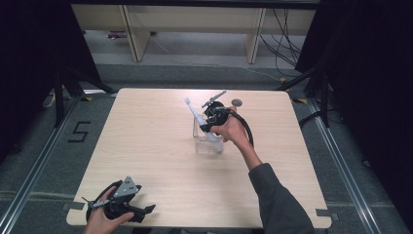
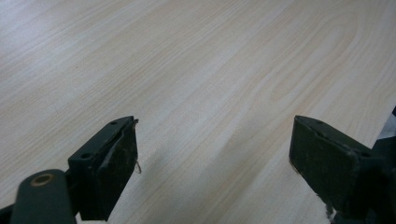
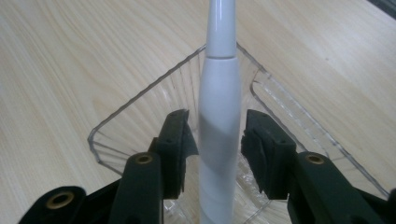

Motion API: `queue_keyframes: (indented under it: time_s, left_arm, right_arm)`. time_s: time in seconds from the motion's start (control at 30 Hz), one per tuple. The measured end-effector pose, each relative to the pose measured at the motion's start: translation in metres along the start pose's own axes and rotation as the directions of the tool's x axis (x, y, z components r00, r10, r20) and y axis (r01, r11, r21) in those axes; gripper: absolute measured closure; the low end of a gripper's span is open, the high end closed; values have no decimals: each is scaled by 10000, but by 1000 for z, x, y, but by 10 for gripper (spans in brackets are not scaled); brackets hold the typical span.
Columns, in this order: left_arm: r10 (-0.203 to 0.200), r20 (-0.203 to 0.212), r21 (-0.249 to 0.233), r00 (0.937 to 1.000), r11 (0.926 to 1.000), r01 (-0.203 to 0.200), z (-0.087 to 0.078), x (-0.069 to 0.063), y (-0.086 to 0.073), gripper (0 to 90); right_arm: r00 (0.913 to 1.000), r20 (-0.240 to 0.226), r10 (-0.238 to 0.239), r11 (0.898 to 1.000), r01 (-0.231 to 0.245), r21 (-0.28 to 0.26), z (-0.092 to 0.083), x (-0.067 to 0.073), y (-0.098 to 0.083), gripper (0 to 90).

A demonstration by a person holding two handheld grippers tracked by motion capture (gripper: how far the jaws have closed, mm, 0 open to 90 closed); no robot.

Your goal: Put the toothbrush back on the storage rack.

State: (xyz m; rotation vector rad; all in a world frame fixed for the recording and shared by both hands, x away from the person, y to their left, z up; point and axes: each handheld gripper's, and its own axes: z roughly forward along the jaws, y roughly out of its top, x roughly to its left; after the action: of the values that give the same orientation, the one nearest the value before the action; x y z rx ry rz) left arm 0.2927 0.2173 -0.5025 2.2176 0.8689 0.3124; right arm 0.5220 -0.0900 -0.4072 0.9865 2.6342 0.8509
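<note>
A white electric toothbrush (image 1: 194, 113) (image 3: 219, 93) stands tilted in a clear ribbed plastic container (image 1: 207, 145) (image 3: 135, 105) just right of the table's middle, its head pointing up and to the far left. My right gripper (image 1: 208, 129) (image 3: 219, 140) reaches down into the container with a jaw on each side of the toothbrush's handle; a thin gap shows at each pad, so it is open. My left gripper (image 1: 146, 209) (image 2: 215, 158) rests at the near left corner of the table, jaws wide open over bare wood with nothing between them.
A small dark round disc (image 1: 236, 102) lies on the light wooden table (image 1: 146, 146) just beyond the right gripper. The table's front edge runs right by the left hand. Black stands and cables sit on the floor around the table.
</note>
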Motion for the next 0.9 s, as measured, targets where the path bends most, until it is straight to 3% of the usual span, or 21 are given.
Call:
queue_keyframes:
  time_s: [0.1,0.13,0.17,0.2,0.27,0.37,0.53,0.67,0.73,0.9]
  left_arm:
    - [-115,9,-81,9999,9999,115,1,0,0,150]
    - [-87,11,-42,10000,10000,87,1,0,0,150]
    - [-87,11,-42,10000,10000,87,1,0,0,150]
    - [-73,8,-27,10000,10000,73,1,-1,0,150]
    - [-96,8,-56,10000,9999,96,1,-1,0,150]
    - [-112,-14,-39,9999,9999,112,1,0,0,150]
    - [-80,10,-40,10000,10000,80,1,0,0,150]
    - [-223,124,-93,9997,9997,225,2,0,-1,150]
    - [-123,58,-89,9999,9999,123,1,-1,-1,150]
    - [-153,73,-112,9999,9998,154,2,0,-1,150]
  right_arm:
    - [9998,13,-190,9995,190,-254,-5,-1,-1,587]
    - [9996,8,290,9994,-290,-164,-10,2,-2,575]
    - [9994,30,340,9991,-340,-240,-11,2,-3,574]
    - [9999,-79,91,9994,-94,-339,-11,0,-4,571]
    - [9998,-189,71,9988,-80,-479,-13,0,-6,562]
    - [9998,-87,-170,9965,163,-823,-14,-4,-8,543]
    - [9994,-280,221,9951,-247,-953,-20,-3,-11,512]
    - [9997,-224,140,9939,-163,-1088,-24,-3,-12,476]
    - [9997,-91,-220,9888,204,-1480,-26,-5,-14,456]
    - [9999,-120,-84,9855,63,-1695,-34,-6,-15,445]
